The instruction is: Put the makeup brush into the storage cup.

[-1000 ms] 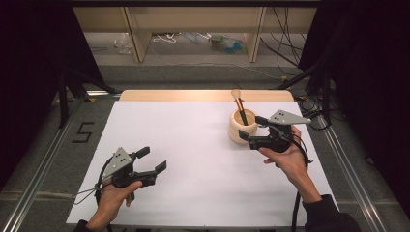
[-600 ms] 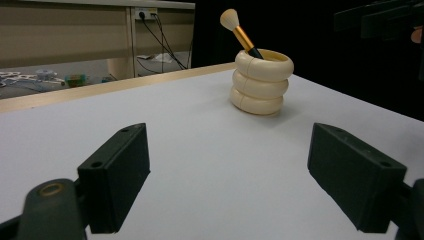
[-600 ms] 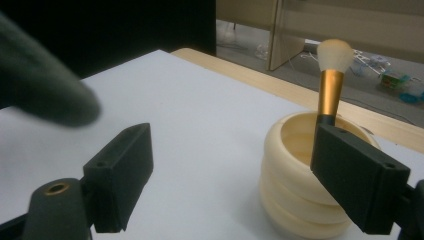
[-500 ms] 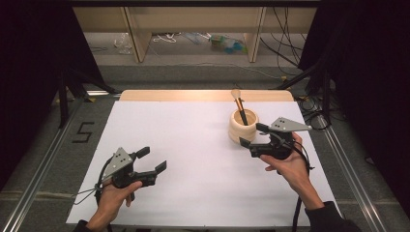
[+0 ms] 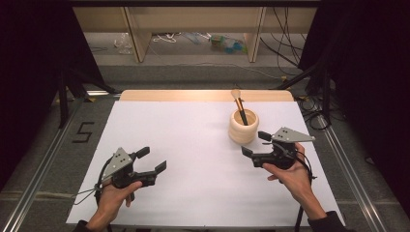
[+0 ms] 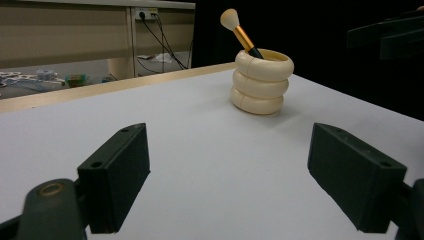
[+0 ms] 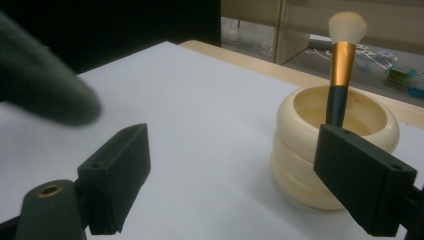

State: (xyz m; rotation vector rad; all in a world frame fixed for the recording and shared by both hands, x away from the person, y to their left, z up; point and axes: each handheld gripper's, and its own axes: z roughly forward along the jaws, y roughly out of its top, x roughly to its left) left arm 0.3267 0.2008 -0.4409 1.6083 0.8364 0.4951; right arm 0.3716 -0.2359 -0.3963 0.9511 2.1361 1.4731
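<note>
cream ringed holder (image 5: 243, 126) upright toward the far right of the white worktop (image 5: 193, 145), brush (image 5: 239, 105) standing in it, right gripper (image 5: 253, 143) just beside the holder, fingers spread and empty, left gripper (image 5: 152, 160) well away from the holder, fingers released

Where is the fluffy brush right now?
The brush stands in the cream ringed cup, on the table's far right in the high view, just beyond the open right tool.
</note>
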